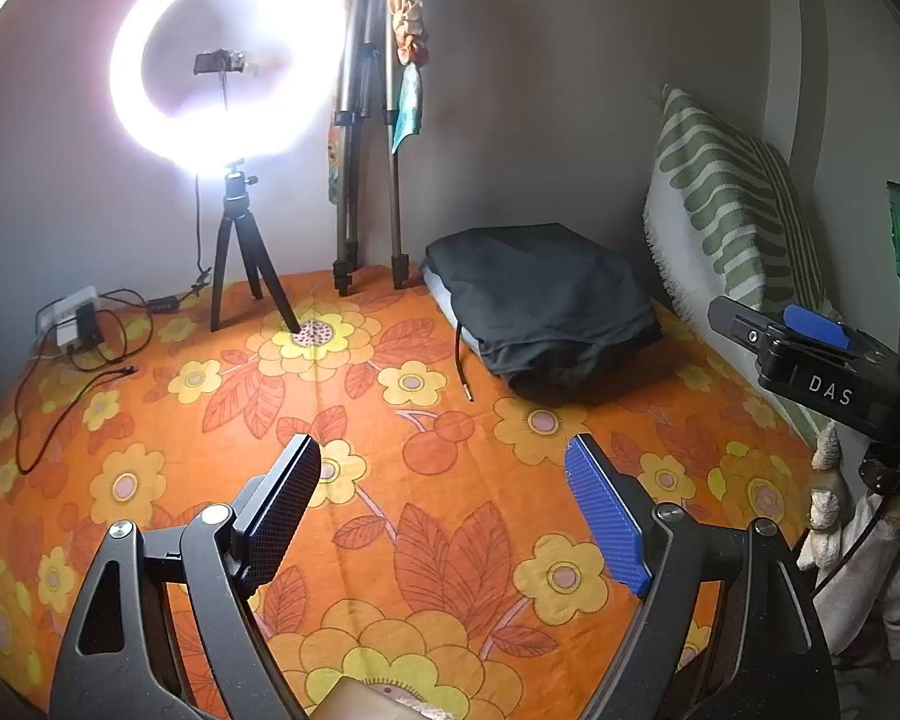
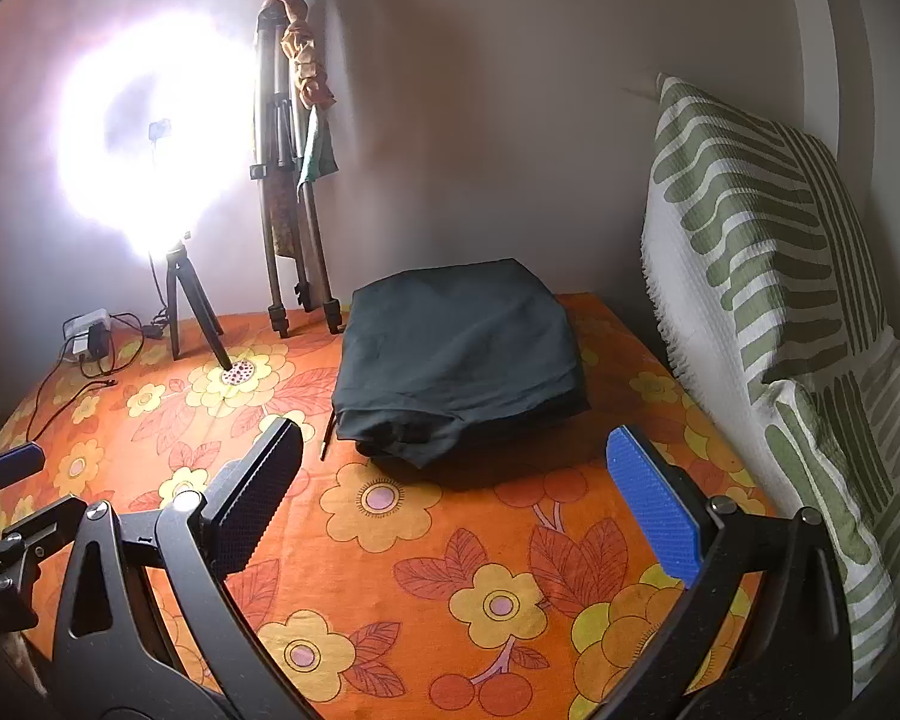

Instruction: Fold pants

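Note:
Dark green-black pants lie folded in a thick square bundle on the orange flowered bedsheet, toward the back near the wall; a drawstring end trails out at the bundle's left. My left gripper hovers over the sheet in front of the bundle, jaws wide open, nothing between them. The right gripper hangs just short of the bundle's front edge, also open and empty. Its body shows at the right of the left wrist view.
A lit ring light on a small tripod stands at the back left beside a folded tall tripod. A power adapter with cables lies at far left. Green-striped pillows lean along the right.

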Demonstrator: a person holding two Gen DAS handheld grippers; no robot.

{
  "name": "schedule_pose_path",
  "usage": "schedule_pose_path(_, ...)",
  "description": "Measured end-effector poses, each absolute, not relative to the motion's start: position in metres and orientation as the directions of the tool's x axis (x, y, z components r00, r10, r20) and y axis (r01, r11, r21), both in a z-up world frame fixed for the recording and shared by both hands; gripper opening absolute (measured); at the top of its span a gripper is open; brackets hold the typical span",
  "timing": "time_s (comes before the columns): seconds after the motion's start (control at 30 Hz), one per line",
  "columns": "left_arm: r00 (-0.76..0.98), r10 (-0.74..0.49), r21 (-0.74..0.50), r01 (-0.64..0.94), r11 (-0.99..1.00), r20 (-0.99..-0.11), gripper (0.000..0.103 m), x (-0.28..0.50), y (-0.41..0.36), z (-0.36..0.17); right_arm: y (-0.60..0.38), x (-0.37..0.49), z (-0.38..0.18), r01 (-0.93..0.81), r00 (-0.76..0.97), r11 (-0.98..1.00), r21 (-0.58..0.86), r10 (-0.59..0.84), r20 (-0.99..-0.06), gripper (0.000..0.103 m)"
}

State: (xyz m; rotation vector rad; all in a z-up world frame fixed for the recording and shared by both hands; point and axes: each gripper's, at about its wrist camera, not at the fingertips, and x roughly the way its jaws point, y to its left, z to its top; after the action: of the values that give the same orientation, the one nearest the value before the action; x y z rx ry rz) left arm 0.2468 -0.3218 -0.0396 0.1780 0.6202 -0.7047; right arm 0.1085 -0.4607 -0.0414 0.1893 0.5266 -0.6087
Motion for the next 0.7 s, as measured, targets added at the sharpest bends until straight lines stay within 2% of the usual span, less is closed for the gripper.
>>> schedule_pose_path(0.7,0.592,-0.552,-0.05,0.654,0.754,-0.587,0.084,0.2451,-0.3218,-0.0385,-0.4593,0.1089,-0.0408,0.589,0.694,0.808,0.015,-0.496,-0.523,0.103)
